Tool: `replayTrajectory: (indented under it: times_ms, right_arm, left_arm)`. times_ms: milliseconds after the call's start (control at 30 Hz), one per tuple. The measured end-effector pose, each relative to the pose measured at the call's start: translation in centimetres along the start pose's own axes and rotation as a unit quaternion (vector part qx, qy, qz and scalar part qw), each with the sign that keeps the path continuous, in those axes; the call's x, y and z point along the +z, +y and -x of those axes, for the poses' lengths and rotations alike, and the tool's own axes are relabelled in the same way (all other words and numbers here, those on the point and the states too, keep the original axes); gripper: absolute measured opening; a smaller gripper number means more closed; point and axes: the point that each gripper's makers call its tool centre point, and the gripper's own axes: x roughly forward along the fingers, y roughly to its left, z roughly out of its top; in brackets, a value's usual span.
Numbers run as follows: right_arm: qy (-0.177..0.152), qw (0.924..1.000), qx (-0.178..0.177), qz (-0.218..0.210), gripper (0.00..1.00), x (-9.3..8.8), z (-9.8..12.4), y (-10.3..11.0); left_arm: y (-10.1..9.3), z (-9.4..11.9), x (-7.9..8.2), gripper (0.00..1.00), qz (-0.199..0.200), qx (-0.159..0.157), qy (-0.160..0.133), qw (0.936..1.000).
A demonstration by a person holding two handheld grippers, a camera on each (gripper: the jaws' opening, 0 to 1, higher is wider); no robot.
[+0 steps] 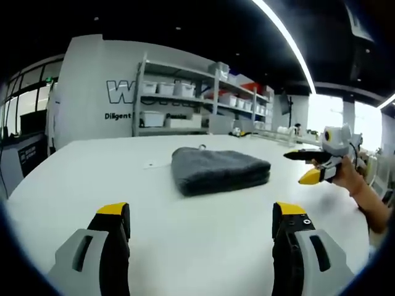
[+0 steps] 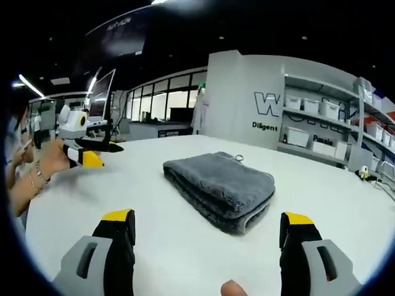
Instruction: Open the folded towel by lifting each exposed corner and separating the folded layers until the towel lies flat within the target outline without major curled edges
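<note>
Left gripper view: folded towel (image 1: 219,169) on table (image 1: 185,246), shelves' bins (image 1: 165,89) behind.

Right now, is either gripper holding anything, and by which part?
Nothing is held. The left gripper and right gripper both have their jaws spread wide with only bare table between them. The gray towel lies folded, untouched.

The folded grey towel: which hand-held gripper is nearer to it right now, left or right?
Right, judging by how large the towel looms ahead of the open right hand-held gripper. The open left hand-held gripper sits farther back, with more bare table before the towel.
</note>
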Motion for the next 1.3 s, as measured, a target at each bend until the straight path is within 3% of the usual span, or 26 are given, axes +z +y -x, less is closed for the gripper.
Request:
replayTrajectory:
  times_ms: [267,633,733,833,867,933,1067,1133,1167,1233,1300]
  right_arm:
    - [0.002,0.9997,0.013,0.022,0.99,0.4,-0.5,1.3]
    - [-0.004,0.9989,-0.022,0.042,0.97,0.9,-0.7,0.3]
    - [-0.017,0.9970,-0.050,0.056,0.95,1.4,-0.6,-0.5]
    - [-0.026,0.9965,-0.054,0.059,0.97,1.8,-0.7,-0.5]
    - [-0.052,0.9956,-0.061,0.049,0.99,2.7,-0.9,-0.3]
    - [-0.057,0.9951,-0.061,0.053,0.99,2.8,-1.2,0.1]
    - [-0.032,0.9875,-0.085,0.129,0.99,2.4,-1.8,0.0]
    - [-0.036,0.9874,-0.084,0.130,0.99,2.4,-2.1,0.3]
    - [-0.056,0.9857,-0.087,0.133,0.99,3.0,-2.2,0.3]
    - [-0.084,0.9774,-0.112,0.159,0.99,4.0,-2.1,-0.2]
    - [-0.079,0.9743,-0.127,0.169,0.99,3.8,-2.3,-0.5]
  left_arm:
    - [-0.1,-0.1,0.1,0.94,-0.001,-0.004,0.001,1.0000]
    - [0.0,-0.1,0.1,0.93,0.001,-0.004,0.001,1.0000]
    - [-0.1,-0.1,0.2,0.93,0.000,-0.008,-0.001,1.0000]
    - [-0.2,-0.1,0.2,0.93,0.000,-0.009,-0.001,1.0000]
    - [-0.2,-0.1,0.1,0.93,-0.002,-0.009,0.002,1.0000]
    - [-0.2,-0.1,0.0,0.93,-0.002,-0.009,0.002,1.0000]
    - [-0.3,-0.1,0.0,0.93,-0.001,-0.009,0.002,1.0000]
    - [-0.4,-0.1,0.0,0.93,-0.001,-0.009,0.002,1.0000]
    - [-0.4,-0.1,0.0,0.93,-0.001,-0.010,0.003,0.9999]
    - [-0.4,-0.1,0.0,0.93,-0.001,-0.011,0.002,0.9999]
    - [-0.4,-0.1,0.1,0.93,0.000,-0.012,0.001,0.9999]
